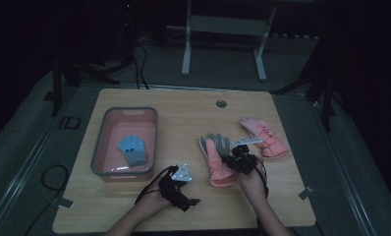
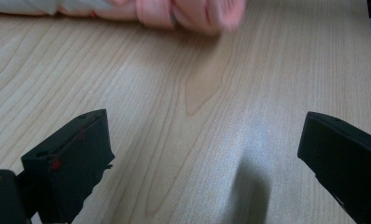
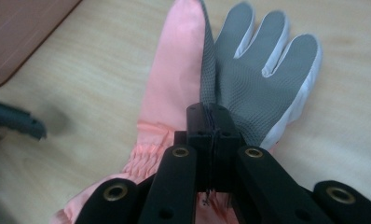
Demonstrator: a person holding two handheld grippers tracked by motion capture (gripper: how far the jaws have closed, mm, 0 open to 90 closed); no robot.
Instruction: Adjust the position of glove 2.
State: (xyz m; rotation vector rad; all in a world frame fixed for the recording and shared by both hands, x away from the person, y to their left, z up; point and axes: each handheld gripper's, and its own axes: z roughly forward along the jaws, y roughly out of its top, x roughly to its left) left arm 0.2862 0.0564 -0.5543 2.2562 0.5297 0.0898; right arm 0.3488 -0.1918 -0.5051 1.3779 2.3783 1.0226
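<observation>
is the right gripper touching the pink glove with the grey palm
Touching: in the right gripper view the right gripper has its jaws shut on the glove, pinching it where pink meets grey.

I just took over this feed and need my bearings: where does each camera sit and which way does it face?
High view: fixed above the person's side, looking forward and down on the table; forearms, left tongs and right tongs show.
Left gripper view: rides the left tongs, looking low across bare wood; jaws wide apart.
Right gripper view: rides the right tongs, looking down at the pink glove; jaws closed on it.
Shared: all three show that pink glove.
</observation>
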